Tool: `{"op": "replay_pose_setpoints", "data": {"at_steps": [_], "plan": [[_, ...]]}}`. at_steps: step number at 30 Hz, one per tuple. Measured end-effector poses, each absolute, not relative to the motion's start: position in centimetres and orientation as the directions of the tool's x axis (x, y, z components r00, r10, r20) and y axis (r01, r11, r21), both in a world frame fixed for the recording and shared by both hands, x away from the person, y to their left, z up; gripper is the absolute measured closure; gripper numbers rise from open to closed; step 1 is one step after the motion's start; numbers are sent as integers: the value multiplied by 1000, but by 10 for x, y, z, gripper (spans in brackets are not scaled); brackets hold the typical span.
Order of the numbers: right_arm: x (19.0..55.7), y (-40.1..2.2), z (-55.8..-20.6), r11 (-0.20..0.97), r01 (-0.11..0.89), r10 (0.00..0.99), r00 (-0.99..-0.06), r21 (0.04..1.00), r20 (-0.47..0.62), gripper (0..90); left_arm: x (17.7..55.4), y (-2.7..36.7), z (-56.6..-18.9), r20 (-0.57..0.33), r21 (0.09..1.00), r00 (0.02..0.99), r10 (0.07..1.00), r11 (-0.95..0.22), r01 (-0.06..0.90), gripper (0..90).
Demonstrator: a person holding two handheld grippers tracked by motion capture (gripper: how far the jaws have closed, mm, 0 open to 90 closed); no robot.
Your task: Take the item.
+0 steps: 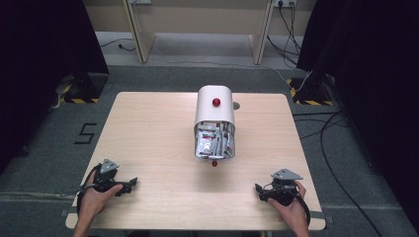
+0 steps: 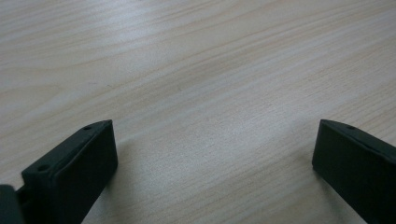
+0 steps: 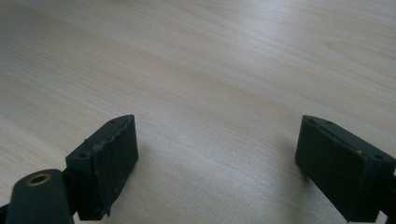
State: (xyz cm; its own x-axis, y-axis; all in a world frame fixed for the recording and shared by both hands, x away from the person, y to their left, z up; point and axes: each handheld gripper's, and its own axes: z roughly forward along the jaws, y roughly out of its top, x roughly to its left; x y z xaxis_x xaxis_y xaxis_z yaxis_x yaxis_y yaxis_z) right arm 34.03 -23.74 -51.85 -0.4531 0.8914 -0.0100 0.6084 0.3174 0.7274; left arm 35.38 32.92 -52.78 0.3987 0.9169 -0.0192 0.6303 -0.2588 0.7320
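A white rounded container (image 1: 214, 111) with a red knob (image 1: 216, 102) on top lies in the middle of the wooden table (image 1: 148, 128). Its open end faces me and holds several packets (image 1: 212, 143). A small red ball (image 1: 214, 163) sits just in front of that opening. My left gripper (image 1: 132, 183) rests near the table's front left, held by a hand, jaws wide apart over bare wood (image 2: 210, 107). At the front right a hand holds my right gripper (image 1: 258, 189), also open, with only bare wood (image 3: 215, 102) between the jaws.
Beyond the table stand black curtains on both sides, floor cables at the right, and wooden furniture legs (image 1: 141, 34) at the back. Broad bare wood lies between the grippers and the container.
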Motion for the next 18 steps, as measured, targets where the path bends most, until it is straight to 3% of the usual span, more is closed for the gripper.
{"op": "replay_pose_setpoints", "data": {"at_steps": [18], "plan": [[336,-233,-516,280,604,900,-435,746,14,201,354,329,-528,-20,731,399,917,-259,631,0]]}}
